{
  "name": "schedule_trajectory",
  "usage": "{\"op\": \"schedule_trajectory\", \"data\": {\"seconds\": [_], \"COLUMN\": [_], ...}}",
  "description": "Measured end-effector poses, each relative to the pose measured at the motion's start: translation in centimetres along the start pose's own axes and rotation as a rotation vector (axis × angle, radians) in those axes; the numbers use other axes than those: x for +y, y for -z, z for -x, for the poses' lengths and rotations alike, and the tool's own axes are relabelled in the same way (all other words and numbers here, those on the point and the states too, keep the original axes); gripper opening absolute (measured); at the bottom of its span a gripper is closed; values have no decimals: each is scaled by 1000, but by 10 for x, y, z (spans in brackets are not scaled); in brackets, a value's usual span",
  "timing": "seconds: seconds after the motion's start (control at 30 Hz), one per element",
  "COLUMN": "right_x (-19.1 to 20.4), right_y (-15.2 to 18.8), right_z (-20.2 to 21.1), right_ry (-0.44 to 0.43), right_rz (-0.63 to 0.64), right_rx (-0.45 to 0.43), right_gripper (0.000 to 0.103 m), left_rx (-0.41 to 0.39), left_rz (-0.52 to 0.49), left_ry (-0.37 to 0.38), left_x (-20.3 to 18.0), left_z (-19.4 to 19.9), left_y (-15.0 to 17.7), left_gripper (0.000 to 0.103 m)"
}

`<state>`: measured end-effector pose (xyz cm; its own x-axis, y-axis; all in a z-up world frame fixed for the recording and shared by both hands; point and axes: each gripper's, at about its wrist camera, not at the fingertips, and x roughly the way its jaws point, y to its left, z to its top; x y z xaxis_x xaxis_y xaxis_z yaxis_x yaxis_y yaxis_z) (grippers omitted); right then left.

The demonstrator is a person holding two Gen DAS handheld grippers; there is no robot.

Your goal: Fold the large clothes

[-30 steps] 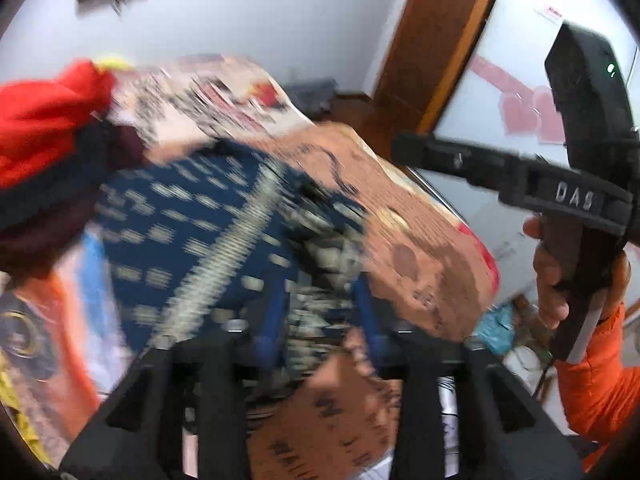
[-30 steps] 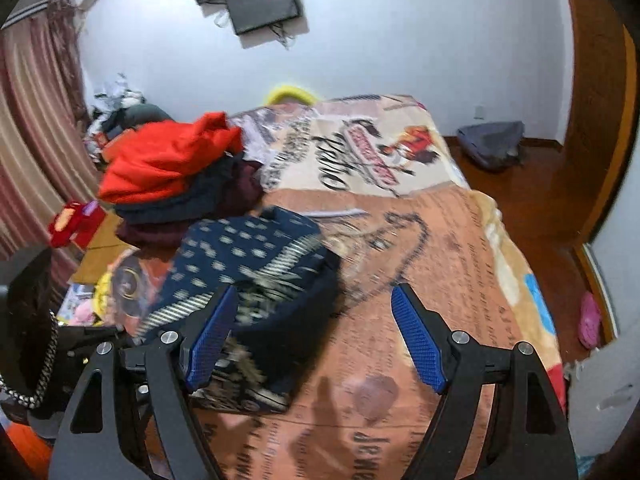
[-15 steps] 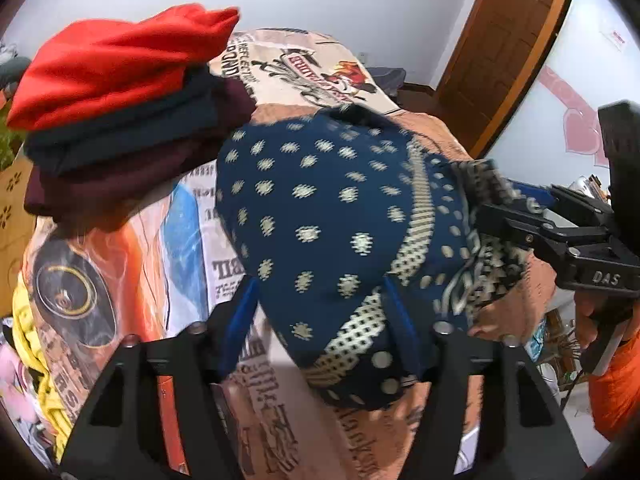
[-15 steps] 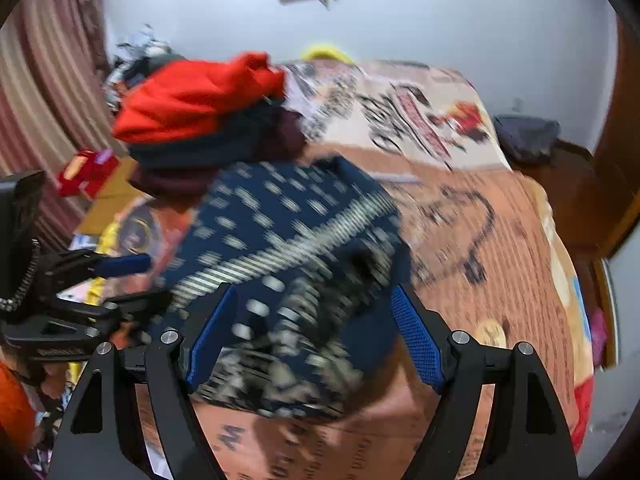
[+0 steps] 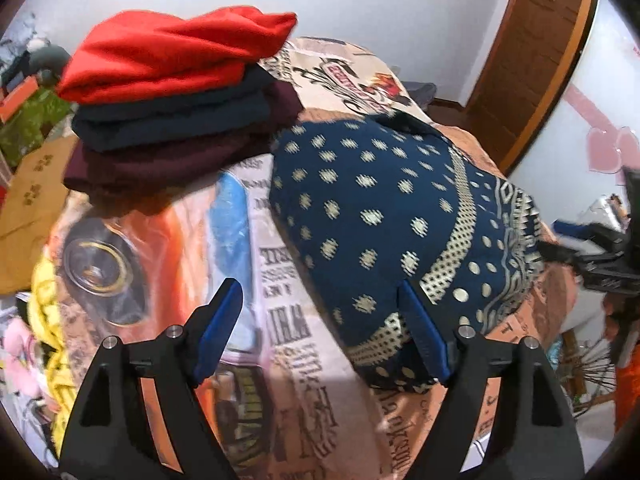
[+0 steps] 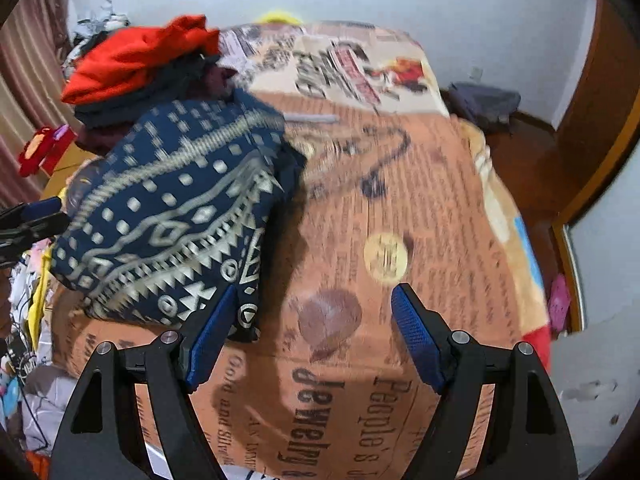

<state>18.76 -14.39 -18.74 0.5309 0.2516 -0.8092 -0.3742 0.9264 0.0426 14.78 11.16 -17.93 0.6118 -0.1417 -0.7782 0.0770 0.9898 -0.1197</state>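
Note:
A folded navy garment with cream dots and patterned border (image 5: 384, 216) lies on the bed; it also shows in the right wrist view (image 6: 176, 216). My left gripper (image 5: 320, 332) is open and empty, just in front of the garment's near edge. My right gripper (image 6: 312, 332) is open and empty over the bedspread, its left finger beside the garment's corner. The right gripper also shows at the left wrist view's right edge (image 5: 592, 248), and the left gripper at the right wrist view's left edge (image 6: 28, 220).
A stack of folded clothes, red on top of dark blue and maroon (image 5: 176, 92), sits on the bed behind the navy garment. The bed has a newspaper-print bedspread (image 6: 400, 208). A wooden door (image 5: 532, 52) stands to the right. Clutter lies beside the bed at left.
The left gripper has let go of the navy garment and opened wide. The garment now rests folded on the bed. Both grippers have drawn back from it.

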Motion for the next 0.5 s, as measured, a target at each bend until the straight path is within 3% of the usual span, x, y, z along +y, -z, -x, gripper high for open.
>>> {"op": "schedule_trajectory", "data": {"seconds": [0.27, 0.4, 0.5], "right_x": [12, 15, 14], "right_y": [-47, -59, -62], "right_z": [16, 5, -17], "right_ry": [-145, -202, -243], "right_rz": [-8, -24, -45], "right_rx": [-87, -74, -9], "right_gripper": [76, 76, 76], "left_rx": [-62, -56, 6], "left_rz": [-9, 25, 65], "left_ry": [-39, 13, 97], "left_x": [4, 8, 12], "left_z": [16, 12, -7], "left_y": [-29, -44, -50], "left_gripper": [80, 80, 80]}}
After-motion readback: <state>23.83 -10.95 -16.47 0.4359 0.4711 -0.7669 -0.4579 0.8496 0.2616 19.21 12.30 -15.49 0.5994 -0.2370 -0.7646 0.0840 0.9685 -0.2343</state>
